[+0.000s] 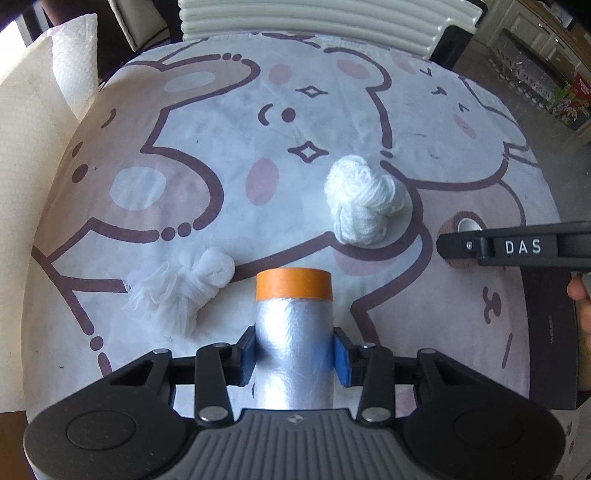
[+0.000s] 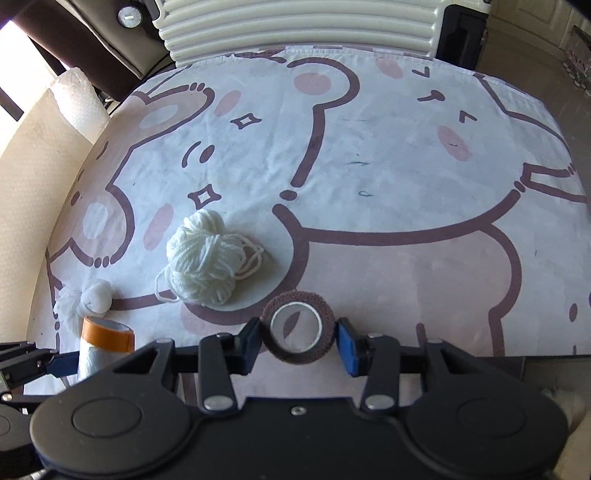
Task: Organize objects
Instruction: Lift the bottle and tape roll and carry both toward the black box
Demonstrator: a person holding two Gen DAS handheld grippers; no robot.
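Pads of blue rubber on the left gripper (image 1: 295,354) press both sides of a film roll (image 1: 295,332), a cylinder of crinkled clear plastic with an orange tape band at its far end; the jaws are closed about halfway onto it. The roll points forward over the cloth (image 1: 229,92), a smooth white sheet printed with brown-outlined cartoon bears and pink cheeks.

The right gripper (image 2: 299,341) has its blue pads against a bandage roll (image 2: 299,325), a squat ring of brown crepe weave around a pale inner core, lying flat with its hole facing up. The left pad touches it; whether the right pad does, I cannot tell.

Just beyond the bandage roll sits a yarn ball (image 2: 203,258), loose white strands wound in a lumpy clump, with a few loops trailing onto the cloth. To its left, near the film roll, lies a mesh pouf (image 1: 184,288), gauzy white netting knotted into a bulb with a frilled tail.

At the left edge stands a paper towel (image 1: 74,66), dimpled and white. Behind the table is a ribbed cream chair back (image 2: 295,22).
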